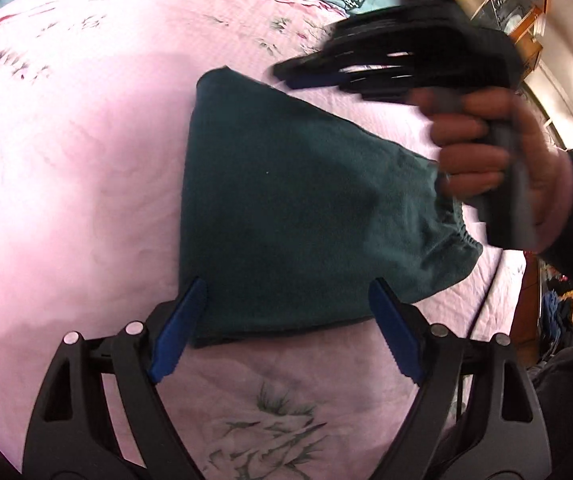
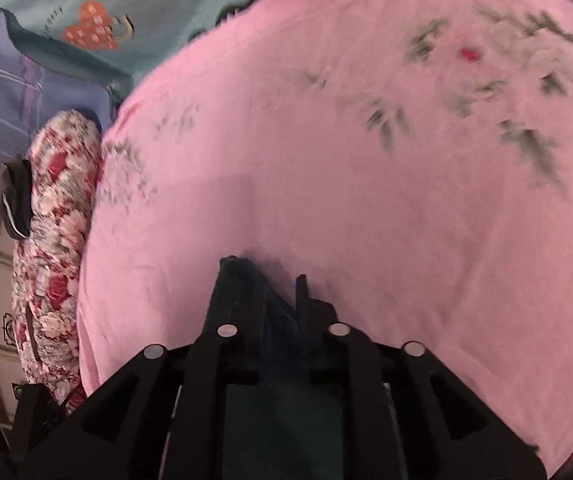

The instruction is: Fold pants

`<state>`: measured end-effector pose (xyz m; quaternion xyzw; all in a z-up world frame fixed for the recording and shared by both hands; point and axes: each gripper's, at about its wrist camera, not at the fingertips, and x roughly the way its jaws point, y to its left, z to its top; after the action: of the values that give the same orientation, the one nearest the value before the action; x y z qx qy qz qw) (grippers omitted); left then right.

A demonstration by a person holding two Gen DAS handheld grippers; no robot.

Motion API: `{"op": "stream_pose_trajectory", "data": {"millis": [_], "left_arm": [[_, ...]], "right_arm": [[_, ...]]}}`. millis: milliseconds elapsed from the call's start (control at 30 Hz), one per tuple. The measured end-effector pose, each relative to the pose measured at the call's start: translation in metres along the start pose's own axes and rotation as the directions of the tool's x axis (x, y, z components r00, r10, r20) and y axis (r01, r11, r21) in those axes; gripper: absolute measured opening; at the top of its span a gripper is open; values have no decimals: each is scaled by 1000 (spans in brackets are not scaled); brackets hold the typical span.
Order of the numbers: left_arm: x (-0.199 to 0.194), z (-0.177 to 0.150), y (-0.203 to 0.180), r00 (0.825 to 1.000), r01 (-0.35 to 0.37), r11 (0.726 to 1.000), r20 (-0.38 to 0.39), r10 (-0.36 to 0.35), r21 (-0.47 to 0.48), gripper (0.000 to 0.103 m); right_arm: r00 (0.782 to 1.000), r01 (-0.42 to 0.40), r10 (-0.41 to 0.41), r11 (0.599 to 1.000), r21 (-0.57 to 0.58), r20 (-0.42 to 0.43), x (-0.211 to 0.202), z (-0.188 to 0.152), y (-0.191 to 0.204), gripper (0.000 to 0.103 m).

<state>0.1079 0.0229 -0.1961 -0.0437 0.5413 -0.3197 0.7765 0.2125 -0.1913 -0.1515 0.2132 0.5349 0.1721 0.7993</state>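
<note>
Dark green pants (image 1: 286,200) lie folded into a compact wedge on the pink floral sheet (image 1: 66,160), waistband end toward the right. My left gripper (image 1: 286,292) is open wide, its blue pads (image 1: 178,332) straddling the near edge of the fold without pressing on it. A hand (image 1: 482,152) holds my right gripper (image 1: 286,76), blurred, over the far right corner of the pants. In the right wrist view its tips (image 2: 266,276) stand a narrow gap apart with nothing clamped. The pants (image 2: 282,420) show dark beneath its frame.
The sheet (image 2: 366,160) spreads wide on all sides. A teal blanket (image 2: 166,0) lies along its far edge. A rolled red-and-white floral quilt (image 2: 58,220) and a blue striped cloth (image 2: 14,92) sit at the left. Wooden shelves (image 1: 518,12) stand at the upper right.
</note>
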Motion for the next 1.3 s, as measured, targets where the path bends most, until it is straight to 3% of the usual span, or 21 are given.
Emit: {"op": "stream_pose_trajectory", "data": {"millis": [33,100,233,300,433,567,667,767,933,1133,1300], "left_arm": [[-3,1,0,1000,-2,1000,-1,2,-3,85],[-13,6,-4,1000,11,1000,27,-11,-5,85],[-24,19,-26,997,53,997,61,-57,59,85],[-19,28,-46,995,78,991,59,-85,107,86],[14,51,-103,997,57,981,36,-65,184,87],[49,55,-131,999,-14,985,-46,22,169,87],[74,40,-145,986,-94,978,-120,117,186,87],[79,31,-155,979,-166,961,-79,188,222,90],[83,30,-157,976,-188,958,-69,207,216,93],[85,29,-161,975,-207,956,-33,219,209,94],[85,26,-160,975,-214,957,-18,222,198,95]], "right_arm": [[999,-5,4,1000,15,38,-26,-3,-7,20],[993,46,-50,998,37,107,-68,-8,-19,43],[969,132,-157,982,137,191,-140,-46,-54,46],[961,149,-189,969,198,200,-158,-66,-70,57],[957,129,-202,941,313,210,-179,-109,-93,58],[954,117,-202,932,342,224,-184,-134,-100,58],[953,136,-205,947,291,222,-183,-139,-96,58],[955,162,-205,967,198,216,-177,-141,-90,58],[968,132,-154,984,119,198,-157,-124,-103,58],[995,52,-53,999,13,80,-116,-88,-124,58],[1000,-6,6,1000,-19,7,-95,-76,-131,58]]}}
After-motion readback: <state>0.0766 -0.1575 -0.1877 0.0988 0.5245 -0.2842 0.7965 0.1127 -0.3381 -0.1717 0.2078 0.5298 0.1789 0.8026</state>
